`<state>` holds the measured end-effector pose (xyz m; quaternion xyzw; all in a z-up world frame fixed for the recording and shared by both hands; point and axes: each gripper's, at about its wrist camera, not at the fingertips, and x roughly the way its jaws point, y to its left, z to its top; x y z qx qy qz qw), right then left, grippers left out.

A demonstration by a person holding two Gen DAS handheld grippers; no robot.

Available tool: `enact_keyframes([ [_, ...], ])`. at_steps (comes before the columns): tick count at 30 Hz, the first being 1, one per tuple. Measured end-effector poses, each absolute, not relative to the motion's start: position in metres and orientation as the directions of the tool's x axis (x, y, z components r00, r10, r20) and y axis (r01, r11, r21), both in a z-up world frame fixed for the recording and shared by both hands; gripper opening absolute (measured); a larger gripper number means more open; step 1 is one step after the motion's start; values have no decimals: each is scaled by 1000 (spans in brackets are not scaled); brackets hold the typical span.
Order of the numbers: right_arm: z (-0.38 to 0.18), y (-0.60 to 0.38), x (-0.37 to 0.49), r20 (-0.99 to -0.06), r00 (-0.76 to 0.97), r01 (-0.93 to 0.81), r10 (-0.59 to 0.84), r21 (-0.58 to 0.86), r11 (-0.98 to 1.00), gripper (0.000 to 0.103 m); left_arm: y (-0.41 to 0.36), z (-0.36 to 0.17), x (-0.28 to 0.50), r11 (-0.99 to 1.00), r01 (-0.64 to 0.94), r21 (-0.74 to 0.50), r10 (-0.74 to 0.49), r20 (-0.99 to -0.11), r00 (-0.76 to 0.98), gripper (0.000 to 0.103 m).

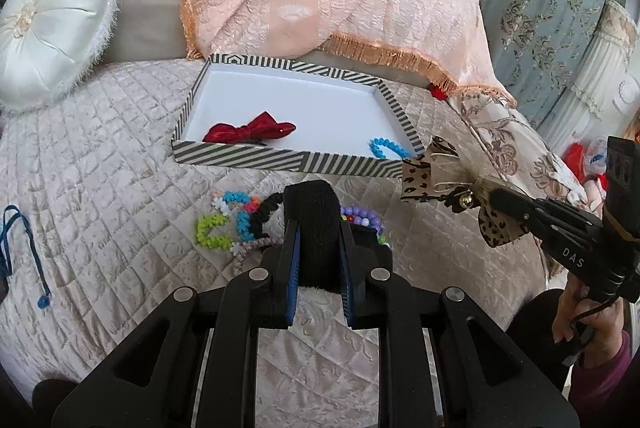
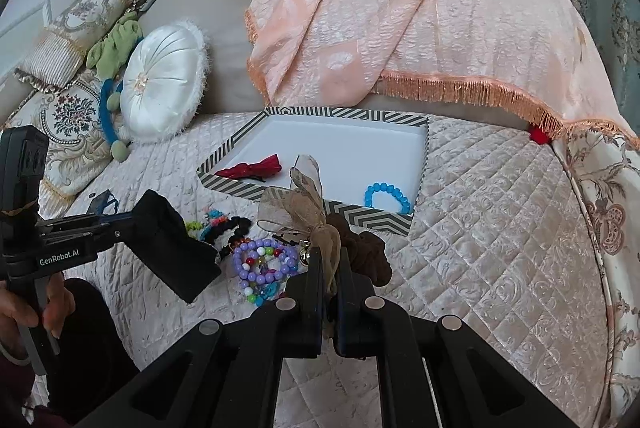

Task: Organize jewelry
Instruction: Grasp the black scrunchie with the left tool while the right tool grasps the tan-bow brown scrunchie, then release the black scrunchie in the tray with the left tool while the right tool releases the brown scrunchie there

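Left gripper [image 1: 316, 228] clamps black pouch [image 1: 314, 228]; right gripper [image 2: 329, 268] pinches ribbon bow [image 2: 300, 208]; both above bed [image 2: 480, 228], near striped tray [image 1: 248, 154] holding red bow [image 1: 250, 132], blue bracelet [image 2: 386, 196].

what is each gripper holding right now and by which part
Left gripper: black pad, by its lower half. Right gripper: leopard bow, by its ribbon tail.

The striped tray [image 2: 325, 209] has lots of bare white floor in its far half; a red bow [image 2: 251, 166] and blue bracelet [image 2: 387, 197] fill the near corners; a bead pile [image 2: 256, 260] sits just before it.
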<state>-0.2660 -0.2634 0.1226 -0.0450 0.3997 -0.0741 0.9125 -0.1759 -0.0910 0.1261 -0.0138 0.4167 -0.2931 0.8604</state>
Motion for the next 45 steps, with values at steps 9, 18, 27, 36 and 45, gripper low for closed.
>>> enact_keyframes([
  [9, 123, -266, -259, -720, 669, 110, -182, -146, 983, 5, -91, 128, -162, 841, 477, -256, -498, -712, 495, 16],
  [18, 130, -270, -234, -706, 680, 117, -196, -159, 980, 5, -96, 137, -130, 846, 453, -281, -502, -704, 502, 16],
  [27, 140, -293, -181, -688, 690, 153, -226, -166, 974, 5, -106, 142, -61, 850, 381, -363, -519, -696, 496, 16],
  [36, 112, -329, -114, -706, 658, 199, -261, -172, 965, 5, -121, 124, 12, 876, 307, -373, -482, -721, 497, 16],
  [45, 72, -356, -68, -755, 602, 211, -260, -164, 964, 5, -129, 84, 56, 909, 247, -336, -416, -775, 476, 16],
])
